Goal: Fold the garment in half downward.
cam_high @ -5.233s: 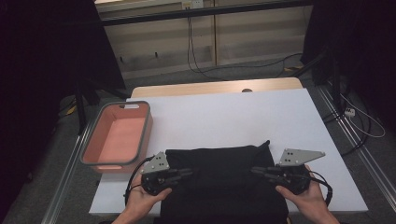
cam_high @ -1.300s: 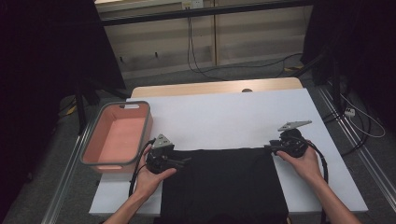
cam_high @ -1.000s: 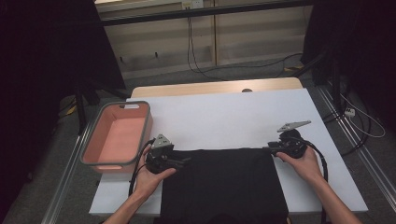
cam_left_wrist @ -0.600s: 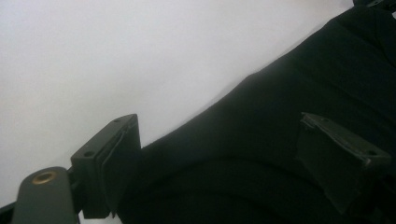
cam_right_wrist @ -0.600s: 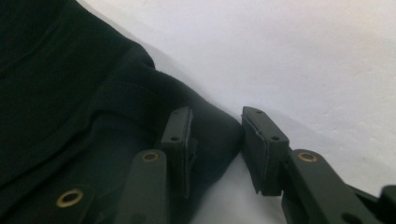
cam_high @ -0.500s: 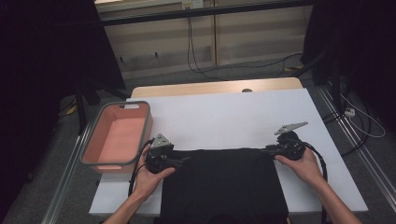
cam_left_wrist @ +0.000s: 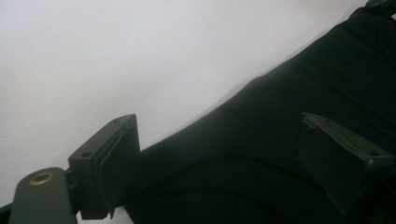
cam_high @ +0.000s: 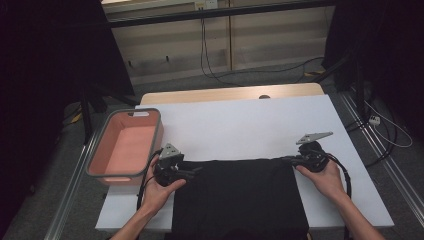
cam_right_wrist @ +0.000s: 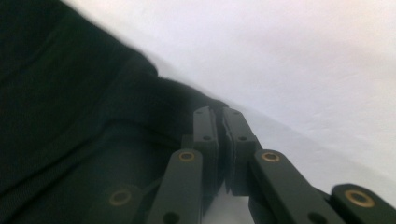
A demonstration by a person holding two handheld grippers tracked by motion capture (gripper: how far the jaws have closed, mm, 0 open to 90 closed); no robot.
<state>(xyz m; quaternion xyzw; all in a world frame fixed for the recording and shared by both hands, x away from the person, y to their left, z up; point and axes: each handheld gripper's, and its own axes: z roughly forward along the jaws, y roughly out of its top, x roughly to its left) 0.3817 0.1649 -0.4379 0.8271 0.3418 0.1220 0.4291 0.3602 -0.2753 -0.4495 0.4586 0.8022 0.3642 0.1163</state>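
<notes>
Cloth (cam_high: 240, 197) — right gripper (cam_right_wrist: 219, 114) just closed on its corner — left gripper (cam_left_wrist: 219, 154) wide astride.

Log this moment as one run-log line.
left hand-held gripper: open, jaws astride black cloth edge | right hand-held gripper: just closed at cloth corner | pink bin: left

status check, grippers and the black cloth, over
Left gripper open, jaws astride the black cloth edge. Right gripper just closed, shut on the cloth's far right corner. Pink bin off to the left, nothing in the way.
</notes>
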